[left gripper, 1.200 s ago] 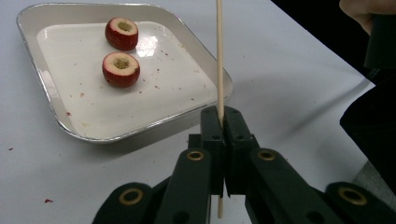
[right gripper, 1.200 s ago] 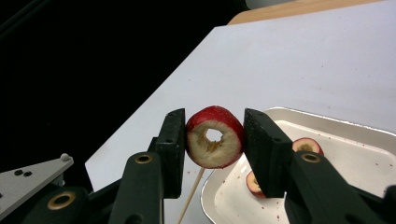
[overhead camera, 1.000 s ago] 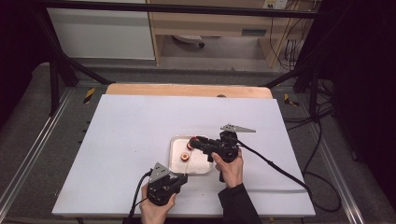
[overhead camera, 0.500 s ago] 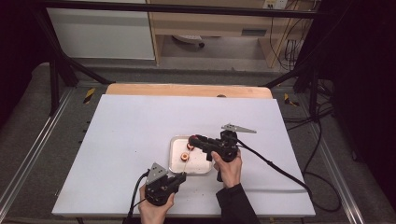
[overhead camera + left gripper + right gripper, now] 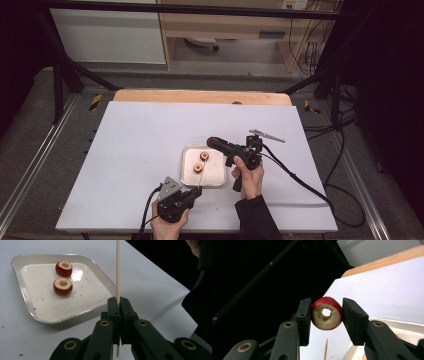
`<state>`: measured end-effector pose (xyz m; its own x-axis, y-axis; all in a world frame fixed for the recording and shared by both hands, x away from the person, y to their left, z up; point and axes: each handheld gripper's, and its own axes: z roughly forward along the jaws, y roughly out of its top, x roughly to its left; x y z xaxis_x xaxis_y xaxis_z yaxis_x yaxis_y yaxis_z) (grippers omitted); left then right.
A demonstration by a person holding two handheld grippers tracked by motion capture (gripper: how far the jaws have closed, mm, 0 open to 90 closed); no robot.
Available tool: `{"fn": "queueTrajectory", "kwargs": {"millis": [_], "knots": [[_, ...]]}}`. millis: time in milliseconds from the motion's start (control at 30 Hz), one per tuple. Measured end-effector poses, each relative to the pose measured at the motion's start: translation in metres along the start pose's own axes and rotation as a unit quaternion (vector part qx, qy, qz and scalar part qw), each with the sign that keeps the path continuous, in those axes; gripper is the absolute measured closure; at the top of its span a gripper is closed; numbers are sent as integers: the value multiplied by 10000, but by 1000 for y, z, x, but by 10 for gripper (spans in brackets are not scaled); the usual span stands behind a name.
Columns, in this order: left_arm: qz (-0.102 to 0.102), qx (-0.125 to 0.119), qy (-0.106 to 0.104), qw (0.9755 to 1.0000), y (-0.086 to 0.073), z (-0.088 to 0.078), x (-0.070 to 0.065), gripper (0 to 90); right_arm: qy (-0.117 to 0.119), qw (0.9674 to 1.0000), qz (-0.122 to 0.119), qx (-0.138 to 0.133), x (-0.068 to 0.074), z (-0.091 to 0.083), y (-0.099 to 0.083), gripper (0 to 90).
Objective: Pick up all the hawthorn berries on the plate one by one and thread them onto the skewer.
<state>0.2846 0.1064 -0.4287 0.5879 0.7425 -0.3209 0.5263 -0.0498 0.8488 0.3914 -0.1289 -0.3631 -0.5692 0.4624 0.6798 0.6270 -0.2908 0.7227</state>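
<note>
My left gripper is shut on a thin wooden skewer that stands upright from its jaws, near the table's front edge. A shallow silver tray holds two cored red fruit pieces, cut side up. My right gripper hangs above the tray's far right corner, shut on a third cored red fruit ring, whose hole faces the camera. The skewer's tip shows below that ring.
The tray sits mid-table on a white sheet. A wooden board edge runs along the back. The right gripper's cable trails off to the right across the sheet. Dark frame bars flank the table.
My right gripper with the fruit ring has shifted slightly farther back over the tray. The left gripper and skewer have stayed put.
</note>
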Motion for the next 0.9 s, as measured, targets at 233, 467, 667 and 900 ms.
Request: {"fn": "queueTrajectory", "kwargs": {"millis": [233,467,667,900], "knots": [[78,-140,-21,9999,4,1,-4,886,180,9995,252,59,2,1,-3,608],[66,-203,-16,9998,4,0,-6,886,189,9996,224,63,3,0,-4,607],[4,-261,-29,9997,3,-4,-3,886,147,9998,90,26,3,-1,-3,608],[4,-194,-47,9998,3,-2,-3,886,145,9999,12,59,2,0,-5,607]]}}
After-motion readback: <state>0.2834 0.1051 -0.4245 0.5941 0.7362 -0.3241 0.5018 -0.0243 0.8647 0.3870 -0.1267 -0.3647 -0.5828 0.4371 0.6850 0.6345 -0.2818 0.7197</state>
